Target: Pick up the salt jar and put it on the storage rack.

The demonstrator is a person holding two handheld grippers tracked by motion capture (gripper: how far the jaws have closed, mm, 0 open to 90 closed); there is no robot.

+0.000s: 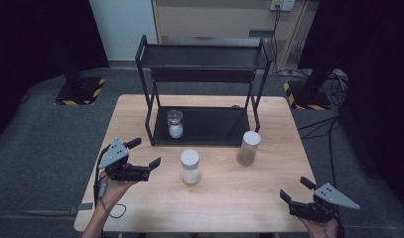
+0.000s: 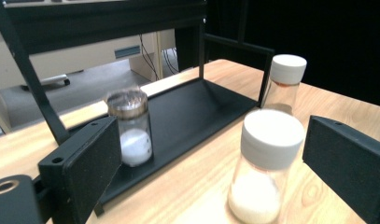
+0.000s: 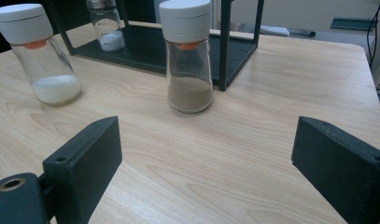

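Three glass shakers, both grippers spread and empty.
White-powder jar (image 1: 190,167) near the left gripper (image 1: 146,154); brown-powder jar (image 1: 248,148) beyond the right gripper (image 1: 294,189); metal-capped shaker (image 1: 175,124) on the rack (image 1: 209,133).

Bare table (image 1: 229,193) before both jars (image 1: 190,166), black rack (image 1: 202,89) just behind.

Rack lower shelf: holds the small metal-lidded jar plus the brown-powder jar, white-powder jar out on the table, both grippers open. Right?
Not quite. The brown-powder jar stands on the table in front of the rack, not on its lower shelf; the high view shows it. The rest holds: small metal-lidded jar on that shelf, white-powder jar on the table, left gripper and right gripper open.
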